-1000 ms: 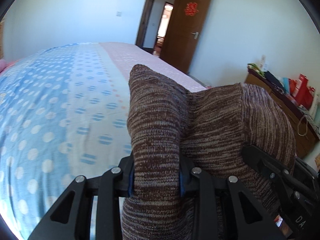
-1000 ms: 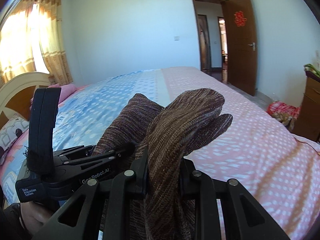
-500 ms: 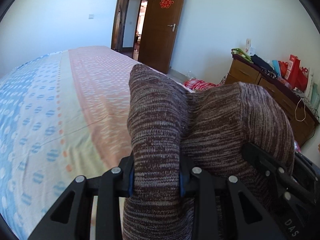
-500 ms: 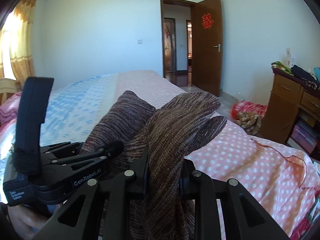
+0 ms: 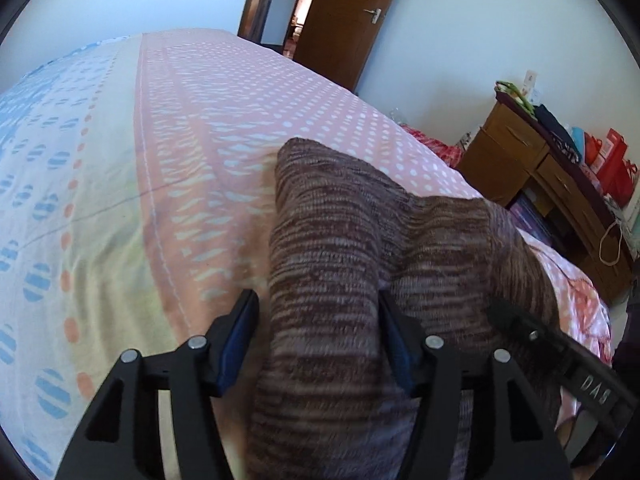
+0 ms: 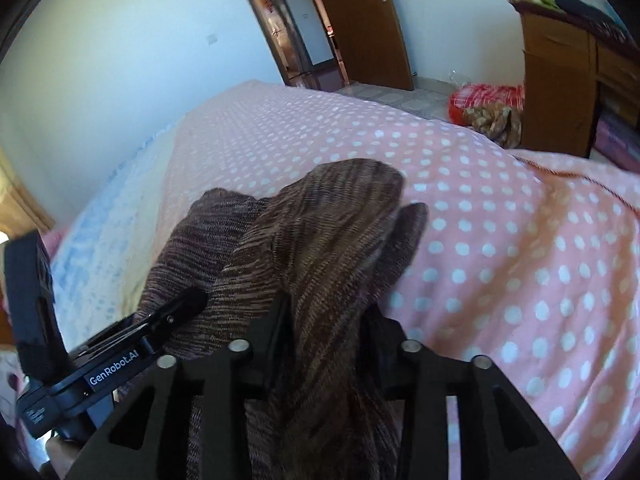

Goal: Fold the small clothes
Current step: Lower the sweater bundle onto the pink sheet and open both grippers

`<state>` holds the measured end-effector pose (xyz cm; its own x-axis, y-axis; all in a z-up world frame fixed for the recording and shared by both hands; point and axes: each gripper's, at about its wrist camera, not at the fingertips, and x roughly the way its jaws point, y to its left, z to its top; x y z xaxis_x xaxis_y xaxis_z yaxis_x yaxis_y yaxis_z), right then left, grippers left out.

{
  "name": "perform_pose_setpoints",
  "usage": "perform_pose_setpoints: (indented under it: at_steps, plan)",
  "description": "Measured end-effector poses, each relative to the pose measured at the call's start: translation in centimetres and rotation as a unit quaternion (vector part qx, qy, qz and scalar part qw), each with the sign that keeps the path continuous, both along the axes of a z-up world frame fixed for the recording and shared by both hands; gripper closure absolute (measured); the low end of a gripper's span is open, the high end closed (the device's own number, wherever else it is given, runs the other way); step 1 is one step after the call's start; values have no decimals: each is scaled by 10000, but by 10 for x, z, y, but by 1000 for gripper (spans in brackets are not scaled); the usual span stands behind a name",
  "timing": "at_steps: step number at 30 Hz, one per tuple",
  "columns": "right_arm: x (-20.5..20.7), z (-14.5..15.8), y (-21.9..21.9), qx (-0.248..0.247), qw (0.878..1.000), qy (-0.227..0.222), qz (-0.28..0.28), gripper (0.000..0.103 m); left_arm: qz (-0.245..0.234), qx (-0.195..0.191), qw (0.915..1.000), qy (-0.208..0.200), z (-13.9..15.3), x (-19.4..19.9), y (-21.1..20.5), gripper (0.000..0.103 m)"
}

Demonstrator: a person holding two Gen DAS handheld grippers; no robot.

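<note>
A brown striped knit garment [image 5: 340,248] is bunched between both grippers above the bed. In the left wrist view my left gripper [image 5: 316,324] has its fingers spread, with a gap between the left blue pad [image 5: 236,340] and the cloth. In the right wrist view my right gripper [image 6: 326,316] is shut on the same garment [image 6: 320,232]. The two grippers are close side by side; the left one [image 6: 120,352] shows at the lower left of the right wrist view.
The bed has a pink dotted cover [image 6: 500,240] and a blue dotted part [image 5: 36,152]. A wooden dresser [image 5: 560,184] with bags stands right of the bed. A brown door [image 5: 348,16] is open behind. A red bag [image 6: 486,104] lies on the floor.
Both grippers have swung right and tilted down toward the pink part of the bed. My left gripper's fingers have spread apart and no longer squeeze the garment.
</note>
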<state>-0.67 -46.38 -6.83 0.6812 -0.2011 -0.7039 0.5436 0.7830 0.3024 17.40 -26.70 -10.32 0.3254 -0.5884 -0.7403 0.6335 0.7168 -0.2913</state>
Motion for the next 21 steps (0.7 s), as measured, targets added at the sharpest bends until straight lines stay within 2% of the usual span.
perform_pose_setpoints:
  at_steps: [3,4,5,7,10,12,14,15,16,17,19,20,21]
  plan:
    - [-45,11,12,16,9995,-295,91,55,-192,-84,9997,-78,12,-8,30,40]
    - [-56,13,18,20,9994,-324,109,49,-214,-169,9996,-63,15,-14,43,37]
    - [-69,14,27,1,9994,-322,158,47,-250,-287,9993,-36,16,-19,55,28]
    - [-81,14,42,-101,9993,-169,320,47,-257,-411,9988,-79,16,-32,76,24]
    - [-80,1,61,-165,9979,101,616,47,-291,-396,9988,-26,10,-40,90,24]
    - [-76,-5,68,-257,9972,379,594,47,-225,-227,9994,94,1,-44,81,24]
    - [-77,-2,73,-211,9978,284,553,47,-206,-233,9991,301,-8,-48,81,25]
    - [-81,-4,74,-93,9980,308,544,47,-169,-264,9992,247,-9,-51,83,24]
    - [-83,-6,78,-178,9978,362,533,47,-171,-243,9994,192,-9,-53,83,24]
    - [-82,-6,82,-337,9967,460,573,55,-192,-193,9995,156,-8,-54,79,27]
    - [-80,-6,86,-599,9943,687,556,72,-227,-186,9995,153,-8,-58,80,38]
    - [-81,-6,84,-454,9952,605,613,84,-306,-252,9989,249,-8,-60,80,57]
    - [-82,-6,80,-256,9961,549,640,85,-356,-313,9982,371,-7,-62,82,66]
